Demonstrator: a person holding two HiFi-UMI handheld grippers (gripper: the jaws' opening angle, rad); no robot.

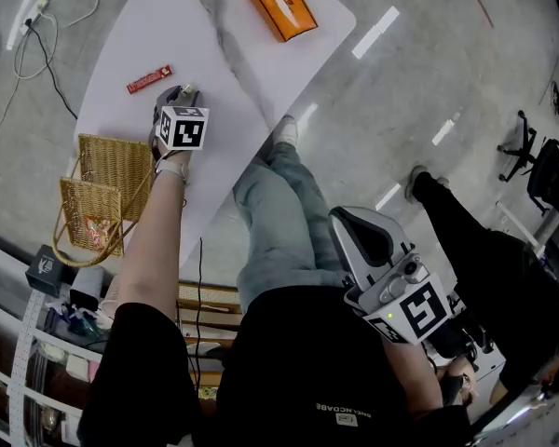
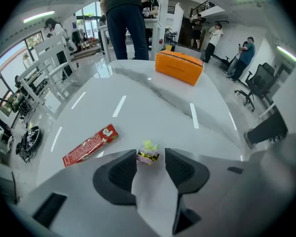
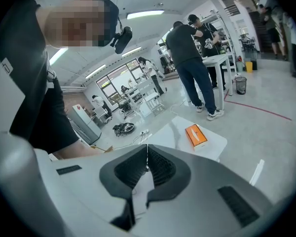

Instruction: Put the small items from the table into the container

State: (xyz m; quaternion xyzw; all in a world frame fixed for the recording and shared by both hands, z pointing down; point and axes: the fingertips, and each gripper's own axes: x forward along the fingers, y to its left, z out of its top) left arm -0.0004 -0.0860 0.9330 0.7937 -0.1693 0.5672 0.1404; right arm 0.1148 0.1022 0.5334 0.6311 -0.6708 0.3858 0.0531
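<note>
A small wrapped candy (image 2: 148, 155) lies on the white table (image 1: 233, 35) between the parted jaws of the left gripper (image 1: 186, 91), not yet clamped. A red stick pack (image 2: 90, 144) lies just beside it. The wicker basket (image 1: 121, 161) at the table's edge seems to hold one packet. An orange box (image 1: 281, 5) sits well apart. The right gripper (image 3: 147, 157) hangs back, jaws together and empty.
</note>
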